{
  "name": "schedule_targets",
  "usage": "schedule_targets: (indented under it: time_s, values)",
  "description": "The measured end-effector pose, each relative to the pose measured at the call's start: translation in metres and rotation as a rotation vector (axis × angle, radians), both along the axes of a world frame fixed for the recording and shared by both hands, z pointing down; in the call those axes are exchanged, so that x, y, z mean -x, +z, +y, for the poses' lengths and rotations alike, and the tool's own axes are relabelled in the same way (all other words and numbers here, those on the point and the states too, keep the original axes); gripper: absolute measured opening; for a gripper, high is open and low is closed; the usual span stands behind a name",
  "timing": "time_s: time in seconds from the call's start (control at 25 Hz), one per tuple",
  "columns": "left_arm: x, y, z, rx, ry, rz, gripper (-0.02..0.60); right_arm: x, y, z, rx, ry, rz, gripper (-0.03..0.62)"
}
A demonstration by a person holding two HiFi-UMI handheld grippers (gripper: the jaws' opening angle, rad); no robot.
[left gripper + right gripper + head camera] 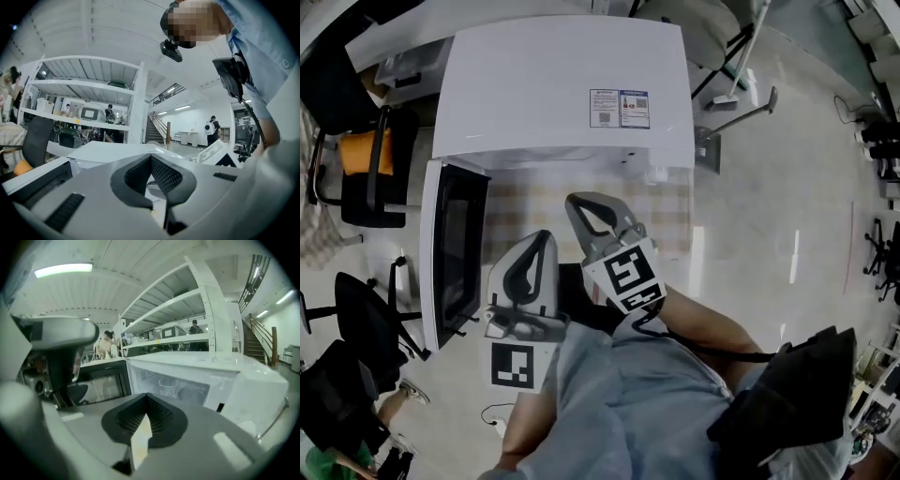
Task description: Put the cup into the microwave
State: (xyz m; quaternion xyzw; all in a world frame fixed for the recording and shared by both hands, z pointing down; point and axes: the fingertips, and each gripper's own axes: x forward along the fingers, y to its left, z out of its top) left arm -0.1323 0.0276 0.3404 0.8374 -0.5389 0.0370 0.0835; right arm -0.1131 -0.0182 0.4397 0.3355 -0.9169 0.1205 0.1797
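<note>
Pressing its jaws together on nothing, the right gripper (146, 395) hangs in front of the microwave (562, 84). Beside it, the left gripper (151, 157) is likewise closed and empty. Beyond the right jaws, the clear cup (168, 386) stands inside the cavity. The door (455, 248) is swung wide open on the left.

White microwave oven (562, 84): cavity hidden under its own top in head view. Clear glass cup (168, 386) inside: faint outline only, in right gripper view. Printed labels (619, 108) on top: too small to read. Checked-cloth worktop (675, 211): partly covered by left gripper (540, 239) and right gripper (577, 202).
</note>
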Motion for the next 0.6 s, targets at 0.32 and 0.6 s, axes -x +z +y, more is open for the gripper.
schedule_targets:
  time_s: [0.32,0.6]
  values:
    - [-0.028,-0.066,0.021,-0.164,-0.049,-0.094,0.005,-0.044,-0.11,0.031,-0.152,0.001,-0.145,0.002]
    - [-0.044,-0.101,0.04,-0.213,-0.101,-0.137,0.005,-0.073,-0.156,0.049,-0.258,0.007,-0.159,0.002]
